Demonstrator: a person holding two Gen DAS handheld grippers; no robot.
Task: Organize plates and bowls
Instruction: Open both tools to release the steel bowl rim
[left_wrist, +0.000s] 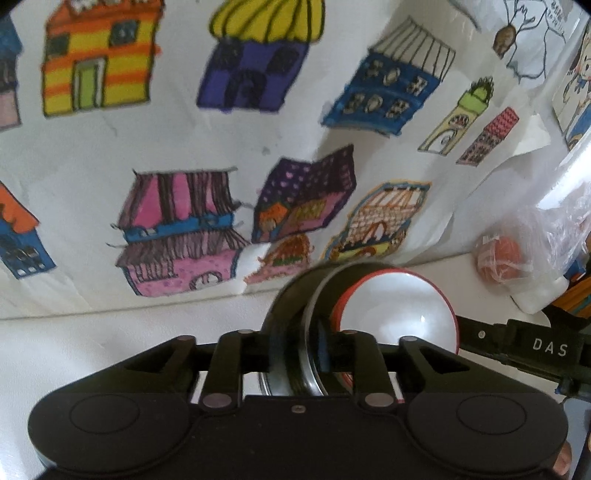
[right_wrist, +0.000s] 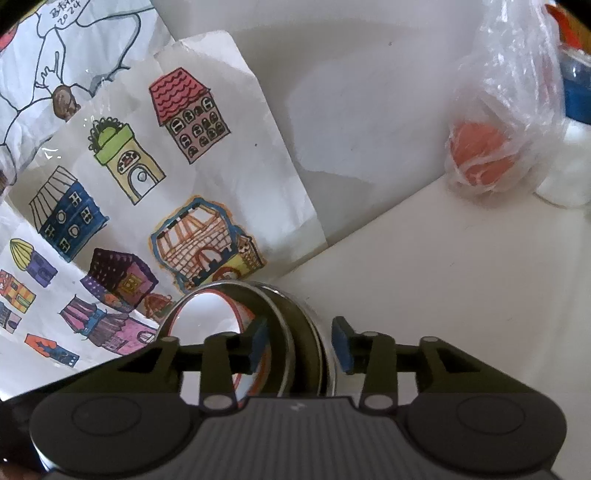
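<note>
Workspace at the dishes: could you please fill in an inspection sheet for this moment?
Surface: plain white tabletop, no spills seen.
Job's things: white bowl with a red rim stacked against shiny steel dishes; their number is unclear.
Clutter: crumpled clear plastic bag holding an orange round thing; small white container beside it.
Grippers: left gripper straddles the steel rims, contact too blurred to judge; right gripper has its jaws open around the stack's rims.
Cables: nothing seen.
Surroundings: paper sheets with coloured drawings of houses against the white wall.
</note>
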